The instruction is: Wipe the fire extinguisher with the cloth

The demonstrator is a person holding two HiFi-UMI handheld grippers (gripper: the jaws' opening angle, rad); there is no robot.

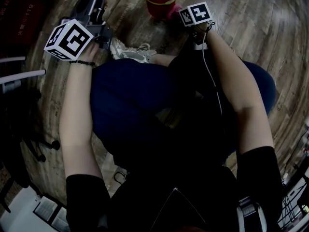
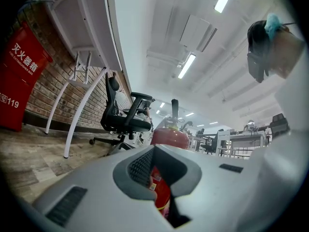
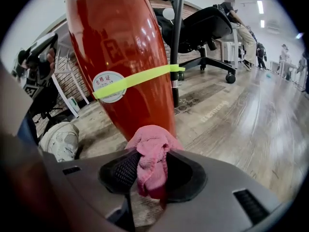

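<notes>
Red fire extinguisher (image 3: 130, 57) stands upright on the wooden floor (image 3: 241, 115) straight ahead of me. Its top is cut off in the right gripper view, and the head view shows only its base at the upper edge. A yellow-green band (image 3: 145, 78) circles it over a round sticker (image 3: 109, 86) whose print I cannot read. My right gripper (image 3: 152, 175) has its jaws clamped on the bunched pink cloth (image 3: 153, 153), which sits at the lower body; I cannot tell whether it touches. My left gripper (image 2: 161, 187) is off to the side, jaws together and holding nothing, and they hide most of the extinguisher from that view. A red cabinet (image 2: 21, 76) stands against the brick wall; its inside is not visible.
</notes>
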